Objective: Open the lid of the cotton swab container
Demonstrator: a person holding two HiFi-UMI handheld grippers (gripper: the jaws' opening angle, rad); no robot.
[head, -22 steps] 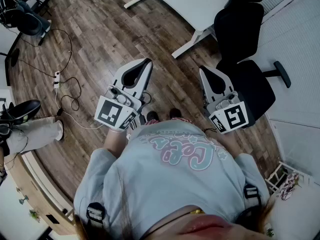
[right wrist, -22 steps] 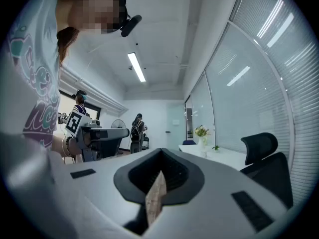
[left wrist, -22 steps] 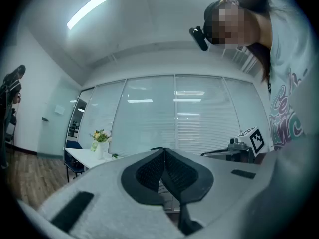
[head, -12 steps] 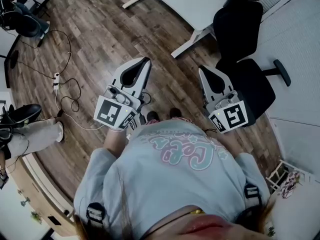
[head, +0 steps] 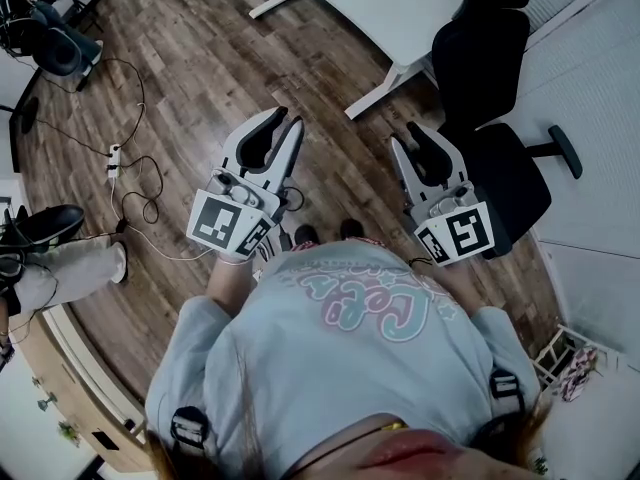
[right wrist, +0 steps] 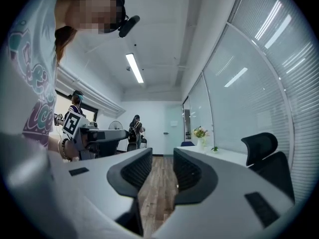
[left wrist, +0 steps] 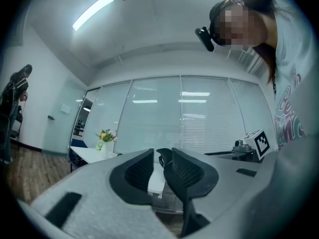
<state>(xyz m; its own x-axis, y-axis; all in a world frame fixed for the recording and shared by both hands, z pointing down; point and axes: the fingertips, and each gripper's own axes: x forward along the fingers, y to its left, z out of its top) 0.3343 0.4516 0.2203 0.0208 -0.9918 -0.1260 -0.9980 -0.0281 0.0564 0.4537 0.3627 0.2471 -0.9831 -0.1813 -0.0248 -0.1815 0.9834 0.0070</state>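
No cotton swab container shows in any view. I hold both grippers out in front of my chest, roughly level, over the wooden floor (head: 200, 58). The left gripper (head: 285, 120) has its jaws a narrow gap apart with nothing between them; in the left gripper view (left wrist: 162, 156) a white desk shows through the gap. My right gripper (head: 405, 134) stands open a little wider, also empty; the right gripper view (right wrist: 163, 158) shows floor between its ribbed pads (right wrist: 137, 169).
A white desk (head: 380, 8) stands ahead, with a black office chair (head: 490, 98) at the right. A power strip with cables (head: 113, 156) lies on the floor at the left. Another person's legs (head: 60, 263) are at the left edge. A flower vase (right wrist: 200, 133) is on the desk.
Both grippers' jaws have parted a little; earlier their tips were nearly together. Both hands have shifted slightly forward.
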